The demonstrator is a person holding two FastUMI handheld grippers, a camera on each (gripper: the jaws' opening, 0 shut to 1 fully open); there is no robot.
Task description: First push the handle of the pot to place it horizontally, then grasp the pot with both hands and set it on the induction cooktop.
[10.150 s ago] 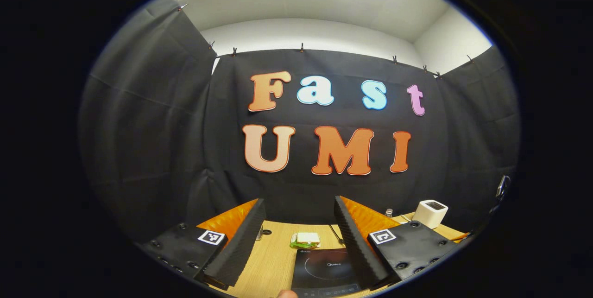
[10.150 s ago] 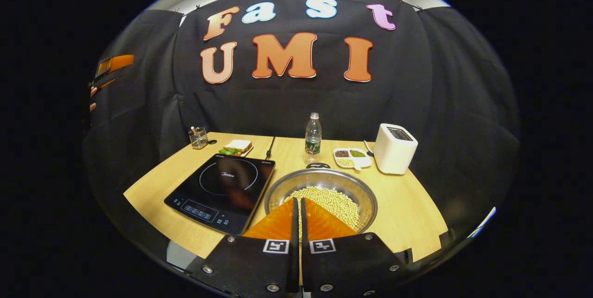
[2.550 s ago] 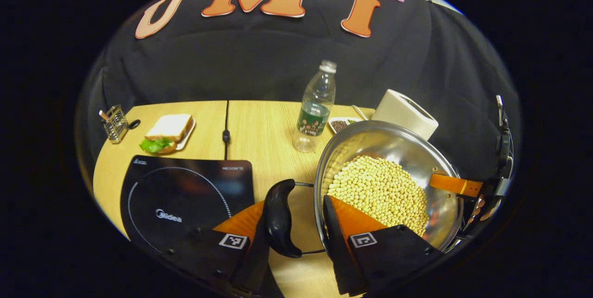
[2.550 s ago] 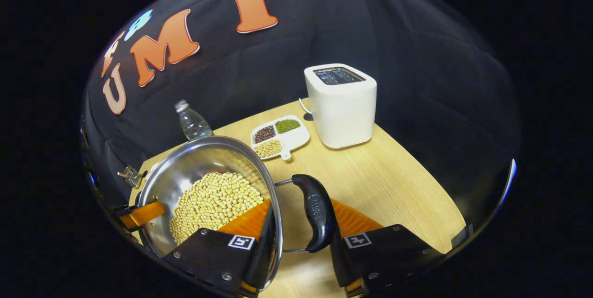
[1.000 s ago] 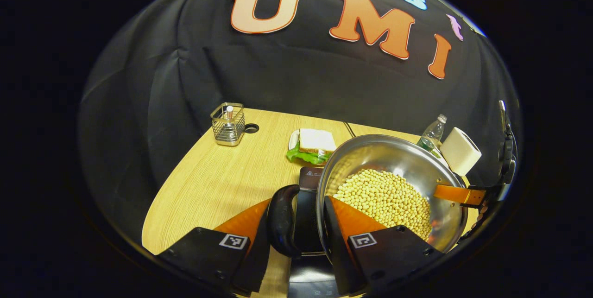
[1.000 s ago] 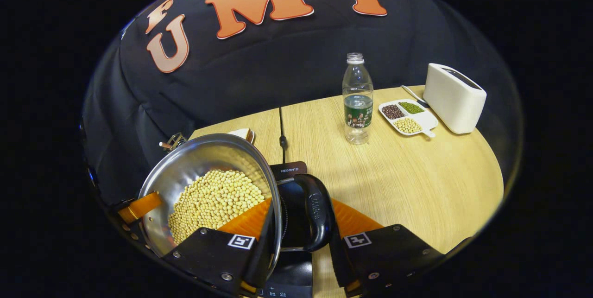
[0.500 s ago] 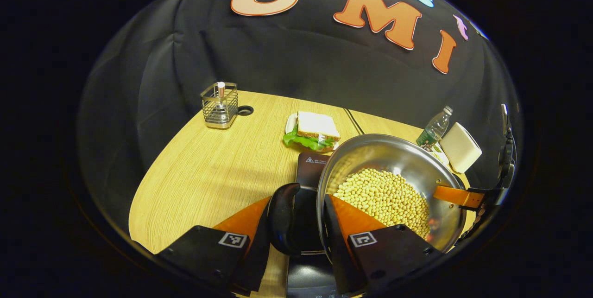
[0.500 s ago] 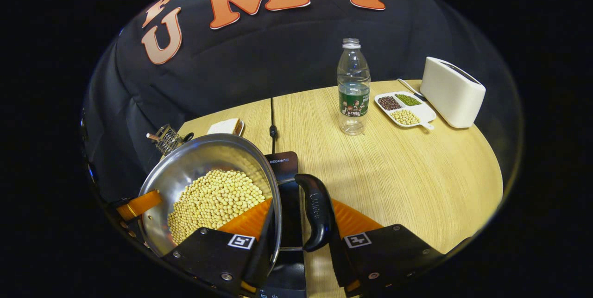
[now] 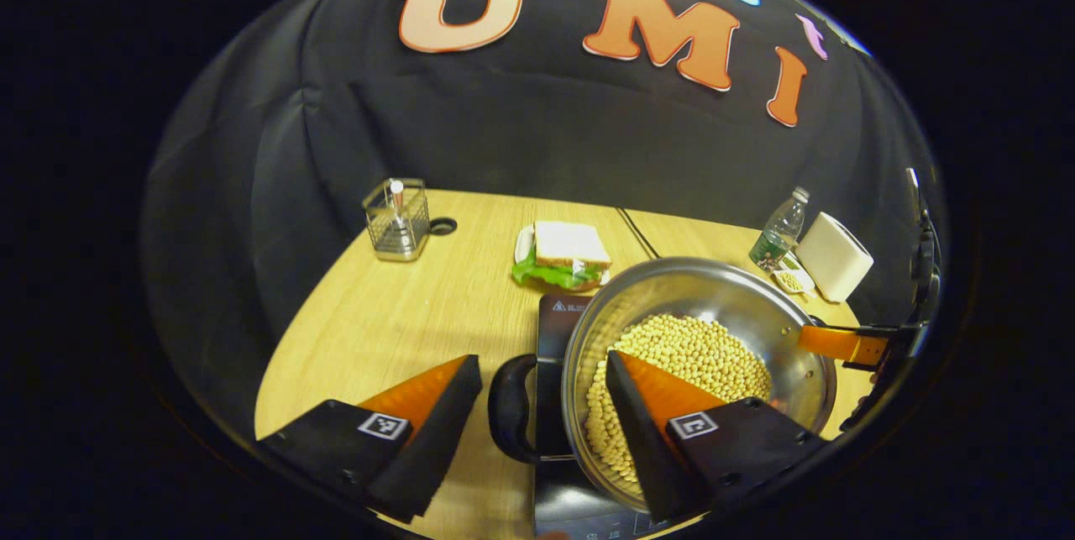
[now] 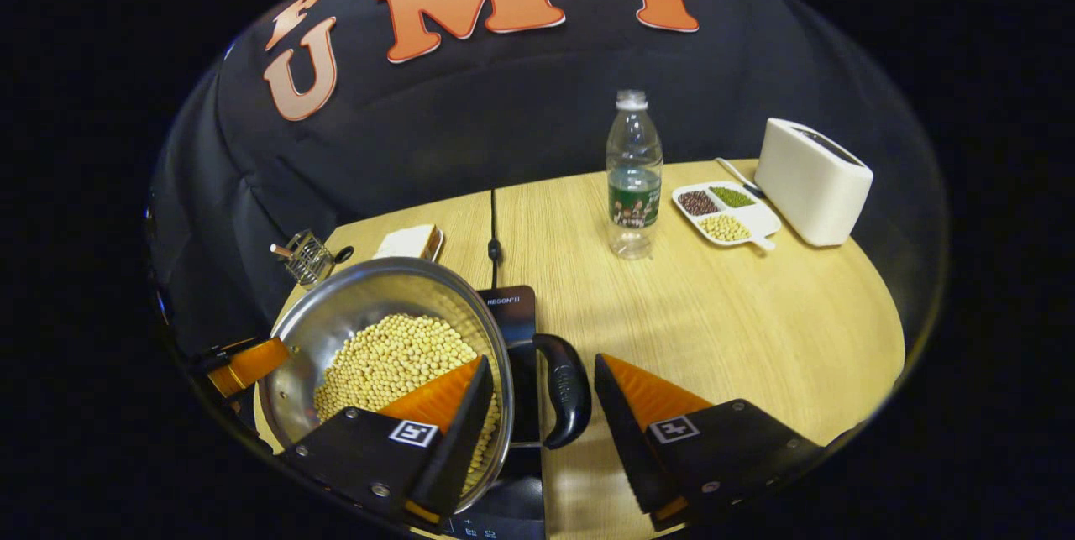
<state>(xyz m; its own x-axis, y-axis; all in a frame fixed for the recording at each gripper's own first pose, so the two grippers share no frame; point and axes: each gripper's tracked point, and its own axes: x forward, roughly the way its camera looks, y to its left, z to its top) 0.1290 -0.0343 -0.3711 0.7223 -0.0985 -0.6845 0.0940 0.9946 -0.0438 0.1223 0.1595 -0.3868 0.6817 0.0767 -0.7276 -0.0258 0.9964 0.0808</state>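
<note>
A steel pot [image 9: 697, 288] full of soybeans [image 9: 689, 355] sits on the black induction cooktop [image 9: 558, 317]. My left gripper [image 9: 539, 359] is open, and the pot's black left handle [image 9: 506, 410] lies flat between its fingers without being pressed. One finger reaches over the rim above the beans. In the right gripper view the pot [image 10: 369, 296] is at lower left on the cooktop [image 10: 508, 305]. My right gripper [image 10: 542, 362] is open around the black right handle [image 10: 569, 401]. Each view shows the other gripper at the pot's far side.
On the wooden table [image 10: 714, 330] stand a water bottle [image 10: 634, 179], a divided dish of beans [image 10: 724, 212] and a white toaster [image 10: 813, 180]. A sandwich on a plate [image 9: 564, 254] and a wire holder [image 9: 396, 208] stand at the back left. A black cable [image 10: 494, 246] runs to the wall.
Both grippers were shut on the pot's handles and carried it left over the cooktop. Now both have opened and let go, and the pot has come down onto the cooktop.
</note>
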